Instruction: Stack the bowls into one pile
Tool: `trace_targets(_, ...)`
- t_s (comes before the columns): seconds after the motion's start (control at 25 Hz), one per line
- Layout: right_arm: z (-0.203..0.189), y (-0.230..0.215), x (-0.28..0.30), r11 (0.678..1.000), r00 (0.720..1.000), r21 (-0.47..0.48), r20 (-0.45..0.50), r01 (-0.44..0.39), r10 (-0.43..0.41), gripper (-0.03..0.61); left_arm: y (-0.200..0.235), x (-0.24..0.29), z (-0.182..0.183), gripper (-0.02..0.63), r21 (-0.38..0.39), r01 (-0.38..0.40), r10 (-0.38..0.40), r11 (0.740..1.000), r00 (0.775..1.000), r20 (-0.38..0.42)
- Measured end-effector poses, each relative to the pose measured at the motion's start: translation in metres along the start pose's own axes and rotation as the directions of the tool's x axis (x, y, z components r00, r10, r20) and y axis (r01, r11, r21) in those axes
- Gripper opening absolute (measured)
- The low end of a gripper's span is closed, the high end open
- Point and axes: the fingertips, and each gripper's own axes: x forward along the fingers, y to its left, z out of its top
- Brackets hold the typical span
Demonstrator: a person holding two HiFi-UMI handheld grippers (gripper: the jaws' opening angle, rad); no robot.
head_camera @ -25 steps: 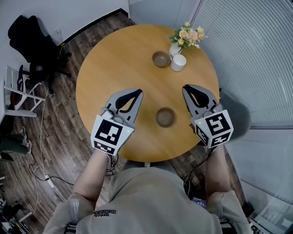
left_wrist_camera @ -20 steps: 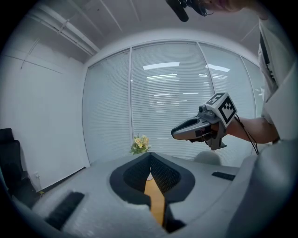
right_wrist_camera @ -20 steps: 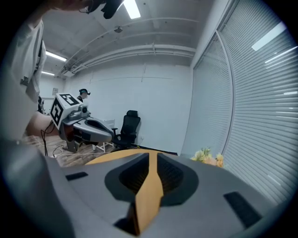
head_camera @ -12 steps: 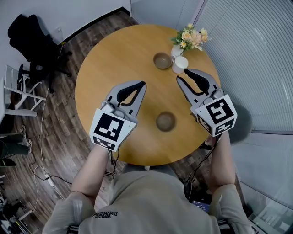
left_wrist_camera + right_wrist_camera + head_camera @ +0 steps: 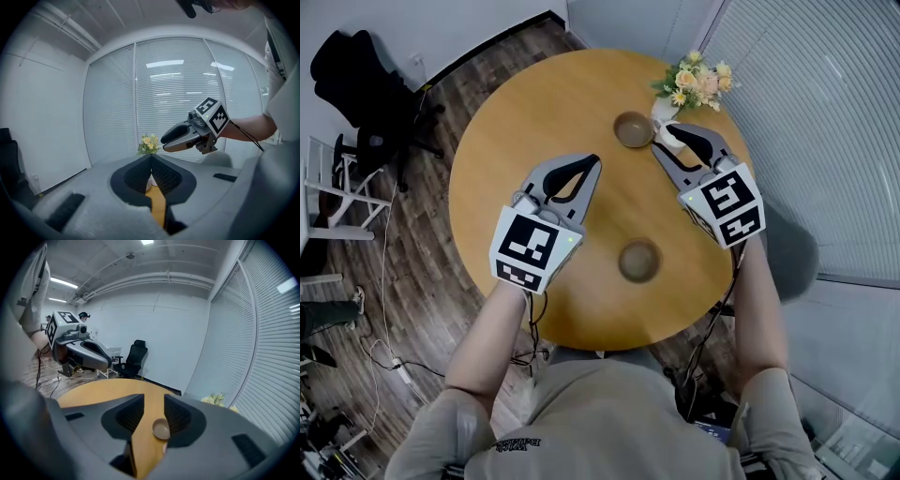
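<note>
Two brown bowls sit apart on the round wooden table: the far bowl near the flowers and the near bowl toward the front edge. My right gripper hovers just right of the far bowl, open; its jaws have just been opening and hold nothing. Through its own gap in the right gripper view, the far bowl lies ahead on the tabletop. My left gripper hangs over the table's middle, left of both bowls, its tips together and empty. The left gripper view shows the right gripper in the air.
A vase of flowers stands at the far right rim, with a white cup mostly hidden behind my right gripper. A black office chair and a white rack stand on the wood floor at left. Window blinds run along the right.
Both grippers moved away from me across the table. The right one opened its jaws and came up beside the far bowl, now covering the white cup. The bowls stayed put.
</note>
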Motion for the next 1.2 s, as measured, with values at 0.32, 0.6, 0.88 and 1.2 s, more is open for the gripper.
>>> trace_targets(0.32, -0.035, -0.015, 0.057, 0.998, 0.992, -0.062, -0.126, -0.018, 0.01, 0.117, 0.026, 0.037, -0.031, 0.018, -0.034, -0.018, 0.016, 0.999, 0.999, -0.052)
trace_targets(0.6, -0.081, -0.022, 0.102, 0.997, 0.974, -0.058, -0.224, -0.052, 0.038, 0.118, 0.039, 0.073, -0.068, 0.018, -0.072, 0.009, -0.017, 0.997, 0.994, -0.109)
trace_targets(0.88, -0.121, -0.016, 0.137, 0.994, 0.953, -0.05, -0.292, -0.1, 0.082, 0.133, 0.048, 0.094, -0.112, 0.018, -0.102, 0.025, -0.043, 0.994, 0.983, -0.177)
trace_targets(1.2, -0.176, -0.001, 0.177, 0.987, 0.917, -0.043, -0.379, -0.155, 0.128, 0.133, 0.045, 0.114, -0.159, 0.018, -0.135, 0.036, -0.066, 0.99, 0.972, -0.227)
